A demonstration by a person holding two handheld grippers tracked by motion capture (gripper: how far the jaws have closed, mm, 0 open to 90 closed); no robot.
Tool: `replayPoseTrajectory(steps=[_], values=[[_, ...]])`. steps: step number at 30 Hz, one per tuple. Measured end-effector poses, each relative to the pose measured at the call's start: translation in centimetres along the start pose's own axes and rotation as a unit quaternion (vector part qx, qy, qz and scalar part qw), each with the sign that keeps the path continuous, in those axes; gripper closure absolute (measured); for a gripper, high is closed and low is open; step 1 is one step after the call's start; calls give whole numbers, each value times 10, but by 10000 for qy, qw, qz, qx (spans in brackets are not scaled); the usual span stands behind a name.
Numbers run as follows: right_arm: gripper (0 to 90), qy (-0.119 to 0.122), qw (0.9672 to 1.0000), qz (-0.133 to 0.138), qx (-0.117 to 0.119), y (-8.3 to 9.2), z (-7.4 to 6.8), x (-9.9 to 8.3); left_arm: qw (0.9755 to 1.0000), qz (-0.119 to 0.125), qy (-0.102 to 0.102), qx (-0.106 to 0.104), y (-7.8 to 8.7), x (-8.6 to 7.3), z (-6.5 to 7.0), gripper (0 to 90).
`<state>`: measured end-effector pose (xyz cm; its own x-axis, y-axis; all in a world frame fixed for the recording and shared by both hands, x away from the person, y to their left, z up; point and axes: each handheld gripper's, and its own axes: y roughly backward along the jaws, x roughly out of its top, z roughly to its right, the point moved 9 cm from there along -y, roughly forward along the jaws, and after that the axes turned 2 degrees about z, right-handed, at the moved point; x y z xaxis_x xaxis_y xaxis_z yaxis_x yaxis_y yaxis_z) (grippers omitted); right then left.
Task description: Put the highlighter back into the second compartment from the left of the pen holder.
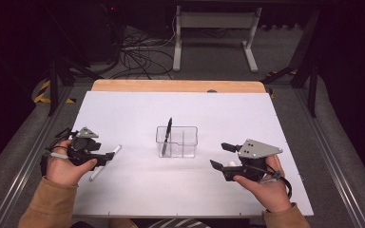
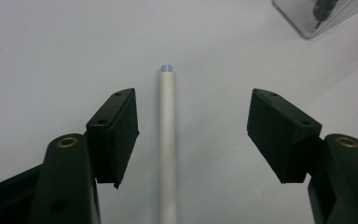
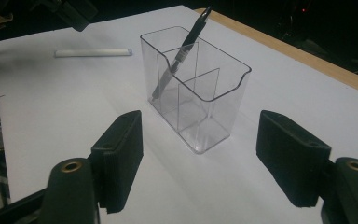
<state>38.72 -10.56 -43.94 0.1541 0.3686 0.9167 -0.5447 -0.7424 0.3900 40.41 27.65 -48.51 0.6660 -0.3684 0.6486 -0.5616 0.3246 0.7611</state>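
A white pen lies flat on the white table sheet at the left. My left gripper is over it; in the left gripper view the white pen runs up the middle between the open jaws of that gripper, and neither pad touches it. A clear plastic holder with a divider stands at the table's centre, with a black pen leaning in its left compartment. My right gripper hovers to the right of the holder, open and with nothing in it. In the right gripper view its jaws frame the holder and black pen.
The wooden table edge shows behind the sheet. Beyond it are a white desk frame and cables on the floor. A corner of the holder sits at the top right of the left gripper view.
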Motion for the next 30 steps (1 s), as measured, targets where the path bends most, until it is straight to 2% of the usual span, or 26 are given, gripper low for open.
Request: replayPoseTrajectory(steps=[5, 14, 19, 22, 24, 30], values=[[328, 15, 10000, -3, 13, -1, 0, 0, 9995, -309, -87, 67, -6, -2, -3, 364], [328, 9, 10000, -21, 13, -2, -1, -1, 9970, -770, -42, 97, -19, -7, -8, 409], [328, 25, 10000, -45, 16, -3, -1, -2, 9946, -1015, 23, 191, -26, -10, -13, 450], [327, 26, 10000, -53, 15, -3, -1, -2, 9927, -1195, 36, 189, -30, -13, -14, 527], [327, 11, 10000, -67, 27, -4, -1, -3, 9918, -1266, 123, 91, -31, -14, -12, 560], [327, 29, 10000, -77, 31, -5, -1, -4, 9894, -1420, 308, -31, -33, -15, -8, 612]])
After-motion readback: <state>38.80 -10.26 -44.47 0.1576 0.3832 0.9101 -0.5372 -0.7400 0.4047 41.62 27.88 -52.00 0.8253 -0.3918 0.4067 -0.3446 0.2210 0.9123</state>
